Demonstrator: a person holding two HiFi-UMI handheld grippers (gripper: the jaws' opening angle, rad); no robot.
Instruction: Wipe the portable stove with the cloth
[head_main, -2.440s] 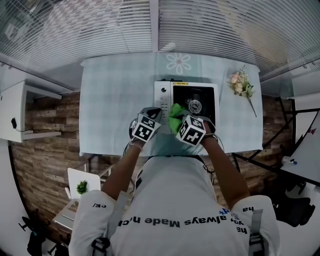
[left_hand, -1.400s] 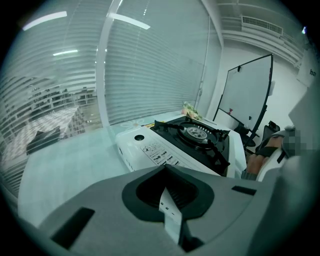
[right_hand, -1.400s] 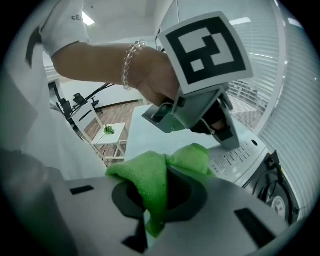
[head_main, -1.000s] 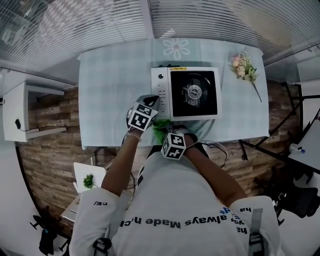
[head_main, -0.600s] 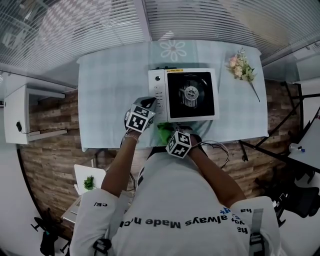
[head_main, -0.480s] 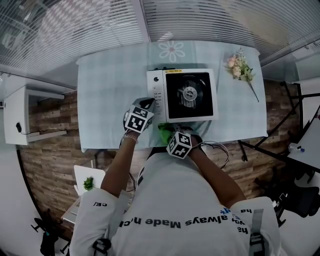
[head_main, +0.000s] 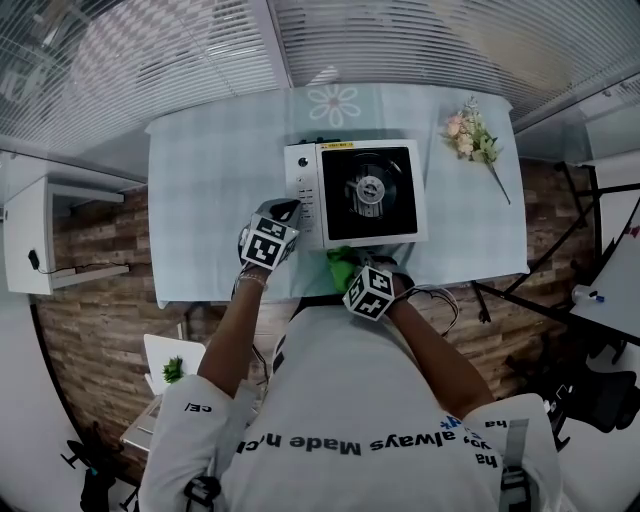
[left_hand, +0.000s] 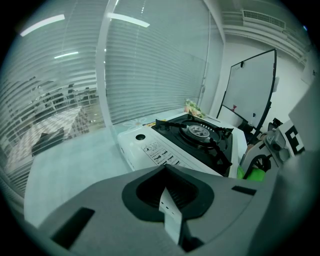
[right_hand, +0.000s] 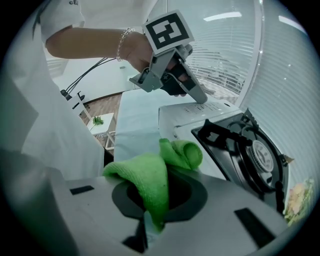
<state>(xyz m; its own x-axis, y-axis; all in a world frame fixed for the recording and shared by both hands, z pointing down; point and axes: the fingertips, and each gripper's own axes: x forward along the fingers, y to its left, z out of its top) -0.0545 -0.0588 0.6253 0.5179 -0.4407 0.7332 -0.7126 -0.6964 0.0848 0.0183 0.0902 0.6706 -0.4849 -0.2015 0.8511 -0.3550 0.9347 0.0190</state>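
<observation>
As the head view looks steeply down, clock directions are read from it, 12 o'clock pointing away from the person.

- Portable stove (head_main: 355, 195): sits flat near the middle of the worktop (head_main: 210, 190), which has a pale checked cover. Black top with a round burner (head_main: 369, 189) at its centre. A white control panel (head_main: 303, 193) runs along the 9 o'clock side.
- Cloth (right_hand: 150, 180): bright green. It is at the stove's 6 o'clock edge, toward the near-left corner. The right gripper view shows it bunched, with a rolled free end lying close against the stove's white front. Whether it actually touches there cannot be told.
- Right gripper (head_main: 360, 280): at 6 o'clock of the stove, over the worktop's near edge. Its fingers are clamped on the cloth, and a fold of it hangs down between them.
- Left gripper (head_main: 287, 211): at 8 o'clock of the burner, tilted with its tip down. The fingers are pressed together with nothing between them. In the right gripper view the tip meets the near end of the control panel.
- Flower sprig (head_main: 470, 142): lies on the worktop at 2 o'clock of the stove, well apart from it.
- Daisy print (head_main: 335, 103): on the cover at 12 o'clock of the stove.
</observation>
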